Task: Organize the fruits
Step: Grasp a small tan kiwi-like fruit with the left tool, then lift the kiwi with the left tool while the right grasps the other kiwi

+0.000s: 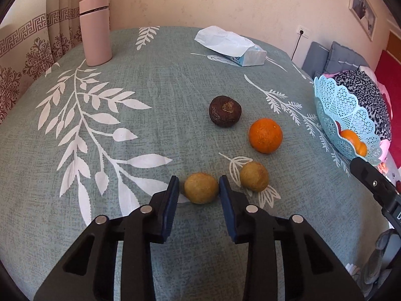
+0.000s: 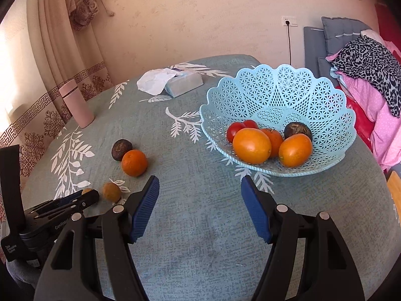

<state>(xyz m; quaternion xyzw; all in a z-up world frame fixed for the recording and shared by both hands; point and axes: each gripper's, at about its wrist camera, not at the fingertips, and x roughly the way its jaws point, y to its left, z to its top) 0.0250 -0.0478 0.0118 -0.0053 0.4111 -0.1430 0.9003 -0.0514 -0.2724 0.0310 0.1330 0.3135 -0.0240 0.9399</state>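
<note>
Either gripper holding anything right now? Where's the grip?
Left gripper is shut on the near yellow-brown fruit, pads at its two sides. Right gripper is open, holding nothing.

1. A cream plaster wall (image 2: 200, 17) stands behind the table.
2. Beige curtains (image 2: 57, 40) with a brown key-pattern band hang at the left, tied back; bright daylight comes in beside them.
3. A white socket (image 2: 290, 21) with a dark cable sits on the wall.
4. A framed picture (image 1: 363, 10) hangs at the right.
5. Grey cushions (image 2: 338, 32) and piled clothes (image 2: 371, 65) lie at the right.
6. A grey-green leaf-print tablecloth (image 2: 200, 225) covers the table.
</note>
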